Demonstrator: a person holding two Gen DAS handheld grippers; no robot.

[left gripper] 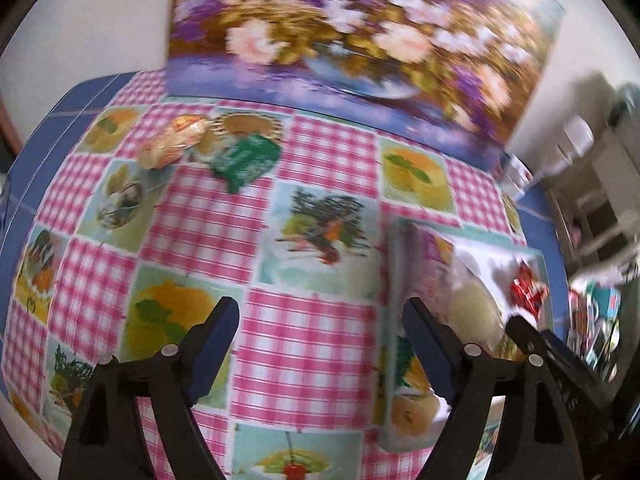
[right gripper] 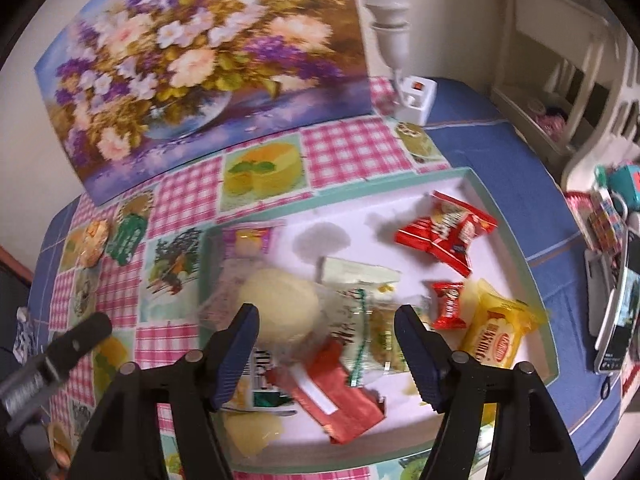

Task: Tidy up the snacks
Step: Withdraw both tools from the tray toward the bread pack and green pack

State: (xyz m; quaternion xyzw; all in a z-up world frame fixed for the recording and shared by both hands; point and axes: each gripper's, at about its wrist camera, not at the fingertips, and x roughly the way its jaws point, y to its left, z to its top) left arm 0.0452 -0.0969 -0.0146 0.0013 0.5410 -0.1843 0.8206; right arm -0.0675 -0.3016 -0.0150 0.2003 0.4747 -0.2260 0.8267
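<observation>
My left gripper (left gripper: 322, 340) hangs open over the pink checked tablecloth (left gripper: 200, 224) with nothing between its fingers. Far off at the upper left lie an orange packet (left gripper: 172, 144) and a green packet (left gripper: 244, 160). My right gripper (right gripper: 326, 340) stands open above the teal-rimmed white box (right gripper: 520, 248). Under it lie a pale round cake in clear wrap (right gripper: 280, 308) and a clear packet with green print (right gripper: 372, 320). Red packets (right gripper: 444, 228), a yellow packet (right gripper: 496, 340) and a red wrapper (right gripper: 340, 396) also lie in the box. The pads touch none of them.
A floral painting (right gripper: 200, 72) leans against the wall behind the table. A white lamp base (right gripper: 416, 96) stands at the back right. A phone and small clutter (right gripper: 616, 312) sit on the blue cloth to the right of the box. The box wall (left gripper: 400, 280) stands right of my left gripper.
</observation>
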